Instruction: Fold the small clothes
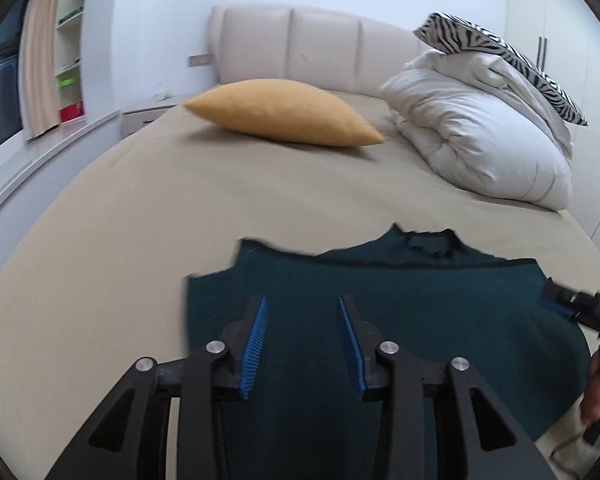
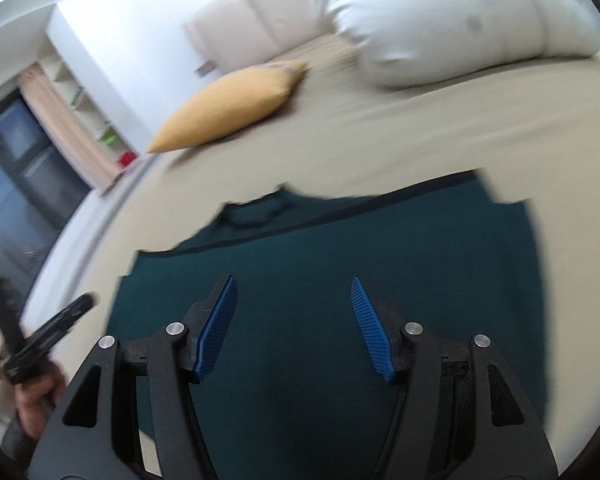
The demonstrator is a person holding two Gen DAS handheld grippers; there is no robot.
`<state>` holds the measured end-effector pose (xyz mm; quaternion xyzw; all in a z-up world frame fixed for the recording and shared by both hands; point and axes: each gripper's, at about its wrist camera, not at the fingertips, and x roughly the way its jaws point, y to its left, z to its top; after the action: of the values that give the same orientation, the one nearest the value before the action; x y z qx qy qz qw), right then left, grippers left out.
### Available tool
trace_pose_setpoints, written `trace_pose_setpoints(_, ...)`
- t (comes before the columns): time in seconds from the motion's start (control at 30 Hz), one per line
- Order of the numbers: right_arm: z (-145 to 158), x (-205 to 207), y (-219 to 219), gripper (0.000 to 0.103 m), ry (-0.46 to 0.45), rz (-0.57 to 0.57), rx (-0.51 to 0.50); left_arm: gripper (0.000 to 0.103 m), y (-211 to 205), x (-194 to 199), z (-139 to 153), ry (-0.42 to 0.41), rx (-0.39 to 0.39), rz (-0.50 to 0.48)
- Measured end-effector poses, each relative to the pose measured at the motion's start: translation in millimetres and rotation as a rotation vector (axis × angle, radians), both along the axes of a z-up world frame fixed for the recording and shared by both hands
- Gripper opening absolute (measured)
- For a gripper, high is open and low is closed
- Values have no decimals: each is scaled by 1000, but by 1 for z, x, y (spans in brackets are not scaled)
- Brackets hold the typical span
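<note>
Left wrist view
Left gripper (image 1: pixel 302 300): your jaws stand apart with nothing between them, hanging over the near part of the garment.
Garment (image 1: pixel 420 312): a dark green top lies spread on the bed (image 1: pixel 120 240), neckline away from you, hem toward you.
Right gripper (image 1: pixel 558 306): it comes in at the garment's right edge; from here you cannot tell how its jaws stand.
Background: a yellow pillow (image 1: pixel 284 114) and a white duvet (image 1: pixel 480 148) sit well apart from the garment, near the headboard.

Right wrist view
Right gripper (image 2: pixel 294 294): your jaws are spread wide and empty, over the middle of the garment (image 2: pixel 420 264).
Left gripper (image 2: pixel 56 328): blurred at the garment's left edge; nothing more can be read.

Handling
Feel: it looks soft, light and limp, so it will probably sag and drag on the sheet instead of holding shape.
Where to grip: you would likely do best pinching both layers at the side edges or shoulder corners, one gripper per side, and lifting together.
</note>
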<state>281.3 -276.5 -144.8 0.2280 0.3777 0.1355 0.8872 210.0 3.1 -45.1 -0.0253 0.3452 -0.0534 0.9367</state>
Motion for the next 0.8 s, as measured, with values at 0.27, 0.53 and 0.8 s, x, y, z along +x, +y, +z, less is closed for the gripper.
trace_pose_setpoints(0.27,-70,13,-86,9,84,-146,336,35,24,39,-58,98,-36,0)
trace_pose_setpoints(0.53,-58,-62,-195,19,61,-519,259,35,37,22,-51,120,-63,11)
trace_pose_setpoints(0.8,-22,-102,-35,49,41,-28,273,46,27,-41,-53,161,-13,0)
